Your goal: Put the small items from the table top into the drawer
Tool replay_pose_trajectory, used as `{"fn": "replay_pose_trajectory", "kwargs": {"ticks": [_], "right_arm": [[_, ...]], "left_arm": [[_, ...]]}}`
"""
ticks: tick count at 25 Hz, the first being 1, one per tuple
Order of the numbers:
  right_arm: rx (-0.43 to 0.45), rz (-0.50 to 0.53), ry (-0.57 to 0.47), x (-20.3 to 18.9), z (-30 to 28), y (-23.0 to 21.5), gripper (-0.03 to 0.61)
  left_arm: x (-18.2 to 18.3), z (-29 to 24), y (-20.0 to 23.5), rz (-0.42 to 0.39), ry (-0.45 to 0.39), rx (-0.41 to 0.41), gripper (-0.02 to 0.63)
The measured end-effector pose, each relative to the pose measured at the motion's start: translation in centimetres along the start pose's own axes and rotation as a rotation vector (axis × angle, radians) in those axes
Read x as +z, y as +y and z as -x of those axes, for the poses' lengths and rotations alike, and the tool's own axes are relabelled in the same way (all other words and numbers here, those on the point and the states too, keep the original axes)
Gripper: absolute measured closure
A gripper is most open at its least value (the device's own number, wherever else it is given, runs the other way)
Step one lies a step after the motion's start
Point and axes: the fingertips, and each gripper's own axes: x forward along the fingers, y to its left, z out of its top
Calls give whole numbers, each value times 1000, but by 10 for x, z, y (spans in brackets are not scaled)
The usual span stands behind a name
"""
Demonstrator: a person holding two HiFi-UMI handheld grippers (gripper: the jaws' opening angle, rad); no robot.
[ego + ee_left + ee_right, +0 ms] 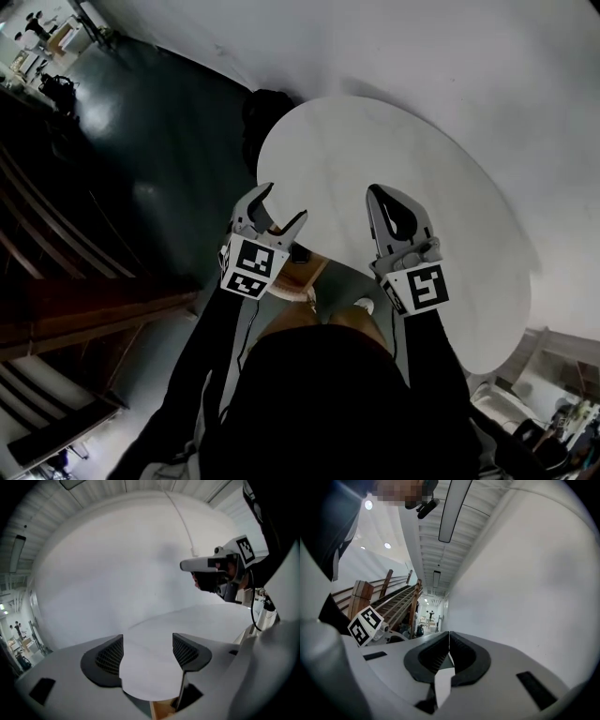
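The round white table (422,141) shows no small items on its top in any view. Under its near edge a wooden drawer (304,273) stands pulled out, mostly hidden by my left gripper, with something small and dark in it. My left gripper (283,204) hovers open over the table's near left edge, above the drawer. Between its jaws (147,641) I see only bare table (187,620) and a sliver of drawer wood (164,710). My right gripper (380,197) is shut and empty above the near table top, its tips meeting (449,637).
Dark glossy floor (159,159) lies left of the table. Wooden stair rails (56,281) run along the far left. A white wall (450,47) curves behind the table. Clutter (553,422) sits at the lower right. The person's dark-clothed body fills the bottom of the head view.
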Motion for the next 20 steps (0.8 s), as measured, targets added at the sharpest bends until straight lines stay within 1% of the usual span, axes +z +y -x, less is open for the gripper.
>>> {"fn": "replay_pose_trajectory", "kwargs": {"ticks": [4, 7, 11, 14, 17, 20], "right_arm": [[-13, 6, -17, 7, 0, -4, 552], [-26, 7, -23, 11, -2, -4, 551], [-61, 8, -14, 9, 1, -5, 551], [-104, 14, -10, 10, 9, -10, 551], [-164, 25, -19, 15, 23, -23, 551], [-235, 19, -27, 18, 52, -42, 551]], "left_arm": [[58, 19, 4, 3, -149, 9, 270], [89, 32, 8, -25, -228, 16, 270], [103, 34, 6, -56, -263, -9, 270], [119, 33, -5, -67, -303, -52, 270], [140, 29, -25, -88, -348, -107, 270], [165, 23, -55, -111, -387, -165, 270]]}}
